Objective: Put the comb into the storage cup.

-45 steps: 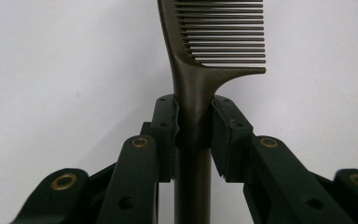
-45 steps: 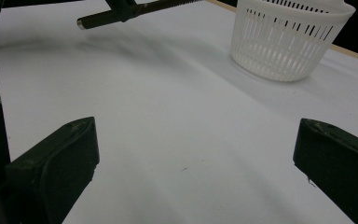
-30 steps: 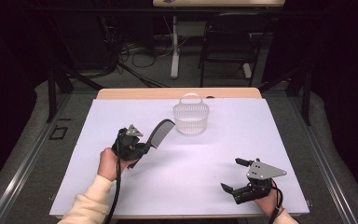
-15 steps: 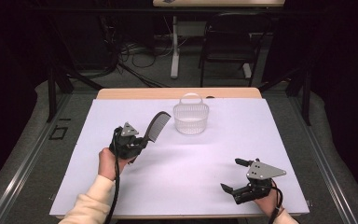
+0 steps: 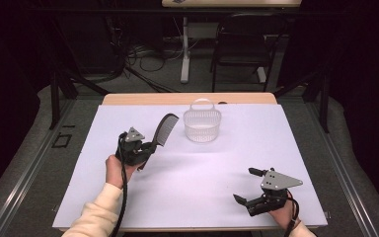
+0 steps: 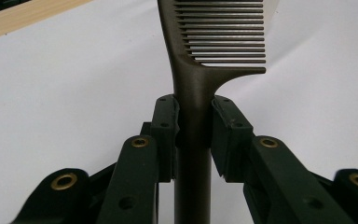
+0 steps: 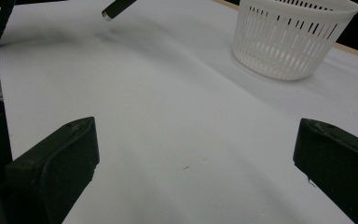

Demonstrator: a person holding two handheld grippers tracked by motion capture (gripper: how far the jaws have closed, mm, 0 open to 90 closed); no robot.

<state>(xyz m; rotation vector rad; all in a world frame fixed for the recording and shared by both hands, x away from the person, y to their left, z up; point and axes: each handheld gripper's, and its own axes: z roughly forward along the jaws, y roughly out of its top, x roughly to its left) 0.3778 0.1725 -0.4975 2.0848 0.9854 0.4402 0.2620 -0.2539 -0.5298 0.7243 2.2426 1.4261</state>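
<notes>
We are clamping the left gripper (image 5: 148,146) on the dark comb's (image 5: 164,128) handle, left of the white basket (image 5: 202,126) near the table's (image 5: 276,143) far edge; our right gripper (image 5: 249,186) is gaping empty by the near right corner.

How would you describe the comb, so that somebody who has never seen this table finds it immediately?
Start at the white table cover and find the white slotted basket near its far edge. Just left of the basket, the left claw is shut on a dark brown comb by its handle, holding it up off the cover. It is the one long, toothed thing here, and dark, while the basket is white and round.
</notes>
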